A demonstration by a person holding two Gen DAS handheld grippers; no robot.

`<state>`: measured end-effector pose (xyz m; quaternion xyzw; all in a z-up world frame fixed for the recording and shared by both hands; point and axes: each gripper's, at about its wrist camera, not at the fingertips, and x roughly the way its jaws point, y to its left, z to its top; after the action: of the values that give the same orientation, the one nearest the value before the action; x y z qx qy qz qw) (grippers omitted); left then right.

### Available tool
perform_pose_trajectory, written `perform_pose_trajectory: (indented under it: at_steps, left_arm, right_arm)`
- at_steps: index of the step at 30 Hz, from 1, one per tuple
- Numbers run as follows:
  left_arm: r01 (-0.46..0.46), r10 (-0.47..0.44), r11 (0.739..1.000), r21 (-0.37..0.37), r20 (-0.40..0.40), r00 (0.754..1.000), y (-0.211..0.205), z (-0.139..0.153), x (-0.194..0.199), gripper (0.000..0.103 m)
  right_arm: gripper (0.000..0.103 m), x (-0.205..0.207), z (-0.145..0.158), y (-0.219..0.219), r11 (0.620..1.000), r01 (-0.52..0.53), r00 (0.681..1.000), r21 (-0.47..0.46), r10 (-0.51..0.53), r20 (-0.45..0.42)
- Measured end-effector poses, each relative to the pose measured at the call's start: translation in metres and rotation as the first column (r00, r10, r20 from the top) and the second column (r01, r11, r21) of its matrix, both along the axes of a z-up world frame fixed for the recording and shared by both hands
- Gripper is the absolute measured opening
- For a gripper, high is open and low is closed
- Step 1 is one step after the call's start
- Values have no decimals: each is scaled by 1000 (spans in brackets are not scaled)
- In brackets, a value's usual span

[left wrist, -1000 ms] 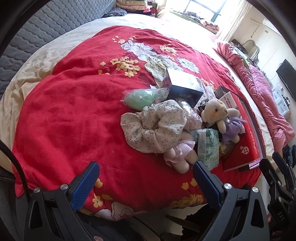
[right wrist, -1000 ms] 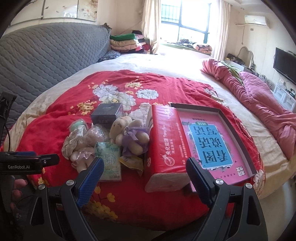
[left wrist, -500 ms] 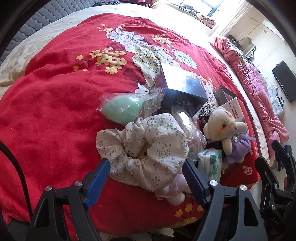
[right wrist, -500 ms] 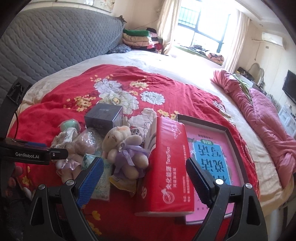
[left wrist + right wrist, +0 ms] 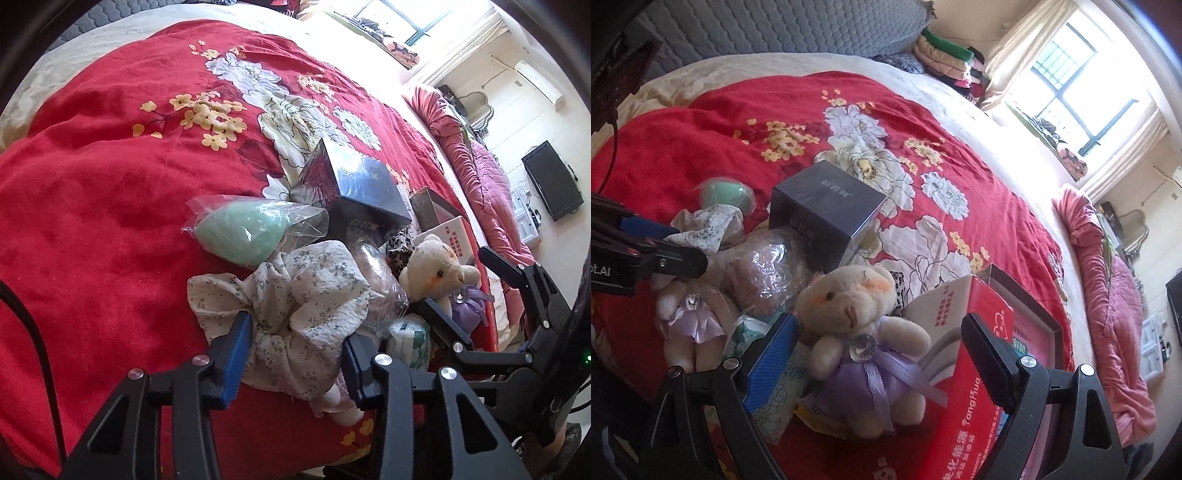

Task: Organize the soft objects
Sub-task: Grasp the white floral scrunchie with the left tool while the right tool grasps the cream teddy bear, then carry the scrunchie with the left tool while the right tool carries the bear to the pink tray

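Observation:
A pile of soft things lies on the red floral blanket point(image 5: 92, 184). My left gripper point(image 5: 295, 347) is open with its fingers on either side of the white floral scrunchie point(image 5: 295, 295). Behind it lies a green sponge in a clear bag point(image 5: 243, 232). My right gripper point(image 5: 879, 354) is open around the cream teddy bear in a purple dress point(image 5: 857, 325), which also shows in the left wrist view point(image 5: 439, 273). A smaller bear in a purple dress point(image 5: 690, 317) lies to its left, beside a bagged brown soft item point(image 5: 768, 273).
A dark box point(image 5: 823, 199) stands behind the pile. A red tissue pack point(image 5: 967, 387) and a pink book in a shallow box point(image 5: 1034, 343) lie right of the bear. A green-white tissue packet point(image 5: 406, 343) lies under the pile. A pink quilt point(image 5: 1108, 295) lies far right.
Both grippers have moved forward into the pile. The left jaws now straddle the scrunchie and have narrowed. The right jaws now straddle the teddy bear.

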<state>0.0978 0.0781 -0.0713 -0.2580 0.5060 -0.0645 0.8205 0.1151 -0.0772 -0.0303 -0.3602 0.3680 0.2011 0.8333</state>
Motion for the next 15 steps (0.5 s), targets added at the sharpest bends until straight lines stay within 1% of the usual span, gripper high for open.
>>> perform_pose_trajectory:
  at_steps: [1, 2, 3, 4, 6, 7, 8, 10, 12, 15]
  left_arm:
    - [1, -1, 1000, -8, 3, 1000, 1, -1, 0, 35]
    - [5, -5, 1000, -21, 7, 1000, 2, -1, 0, 31]
    - [8, -8, 1000, -24, 10, 1000, 2, -1, 0, 31]
    - [12, -12, 1000, -22, 13, 1000, 2, -1, 0, 29]
    - [22, -22, 1000, -16, 23, 1000, 0, 0, -1, 20]
    - [29, -29, 999, -20, 32, 999, -1, 1, -1, 13]
    - [32, -32, 999, -13, 38, 999, -2, 3, -2, 9]
    - [28, -29, 1000, 14, 63, 998, -4, 9, -5, 6]
    - [19, -22, 999, 29, 84, 996, -4, 15, -9, 6]
    - [8, -13, 999, 43, 115, 993, -3, 28, -15, 6]
  right_arm:
    - [86, 3, -3, 2, 1000, 0, 1000, -5, 0, -13]
    - [74, 7, -6, 3, 1000, 0, 999, -8, -1, -35]
    - [67, 9, -8, 4, 1000, -1, 998, 1, 1, -63]
    - [63, 11, -9, 4, 1000, 3, 997, 16, -2, -77]
    - [60, 12, -9, 2, 999, 12, 997, 42, -8, -74]
    - [57, 12, -8, 0, 998, 17, 997, 66, -12, -79]
    - [53, 11, -5, -4, 995, 28, 996, 97, -19, -86]
    - [49, 11, 3, -14, 982, 64, 993, 178, -45, -110]
    - [45, 10, 12, -27, 960, 104, 989, 259, -71, -132]
    - [43, 7, 23, -41, 927, 139, 984, 347, -91, -151]
